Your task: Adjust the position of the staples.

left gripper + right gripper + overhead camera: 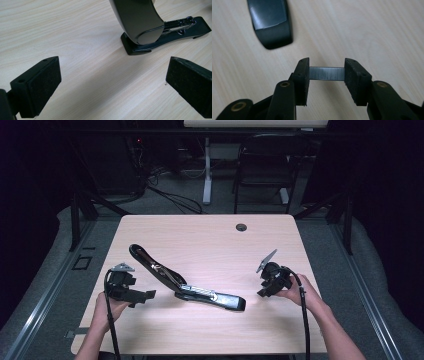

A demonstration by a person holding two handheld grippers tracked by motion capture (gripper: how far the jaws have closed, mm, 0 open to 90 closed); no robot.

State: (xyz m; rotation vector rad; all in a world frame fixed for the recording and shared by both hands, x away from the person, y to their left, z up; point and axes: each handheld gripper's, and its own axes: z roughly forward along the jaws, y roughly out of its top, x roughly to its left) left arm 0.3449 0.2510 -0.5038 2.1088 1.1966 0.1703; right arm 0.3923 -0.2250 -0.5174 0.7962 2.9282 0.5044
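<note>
A: What is the biggest thing here?

B: The pale wooden tabletop, with a small round grommet near its far edge. A dark chair stands on the floor beyond it.

A: And on it?

B: A black stapler lies near the middle, swung fully open: its top arm reaches up toward the far left, its base with the bright metal staple channel points toward the near right. It sits between the two hands, apart from both.

A: The left claw?

B: It rests low at the near left of the tabletop, held by the person's left hand. In the left gripper view its jaws stand wide with bare wood between them, and the stapler's rounded end lies just ahead.

A: The right claw?

B: It holds a strip of staples, a thin ribbed grey bar clamped endwise between the two pads. The claw hovers over the wood to the right of the stapler, whose black end shows at the upper left of the right gripper view.
</note>
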